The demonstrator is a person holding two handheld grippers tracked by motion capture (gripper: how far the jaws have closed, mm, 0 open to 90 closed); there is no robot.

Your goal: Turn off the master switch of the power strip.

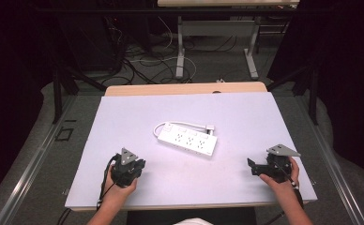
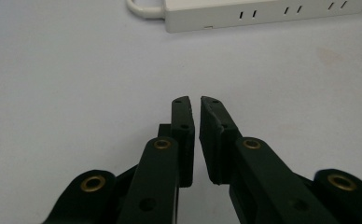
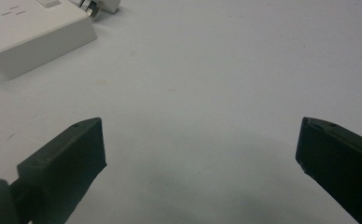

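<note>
A: Where is the power strip (image 1: 187,139) now?

B: It lies flat in the middle of the high view, on the white table (image 1: 246,187). Its cord (image 1: 178,124) makes a loop along the upper side of it, and the plug (image 1: 210,128) rests at the upper right end, just beside the strip. In the left gripper view the strip sits at the top edge; in the right gripper view its corner is at the upper left.

A: And the two grippers?

B: The left gripper (image 1: 129,165) is at the lower left of the high view, the right gripper (image 1: 254,166) at the lower right. Both are well apart from the strip and neither touches it.

A: How do the fingers stand?

B: The left fingers (image 2: 183,135) are almost pressed together, with a thin gap and nothing between them. The right fingers (image 3: 72,158) are spread wide, also with nothing between.

A: So how far is the work?

B: I think it is at the very start. The strip is untouched and the plug lies free on the table. Reaching, gripping the strip or the plug, and all the handling seem to be left.
</note>
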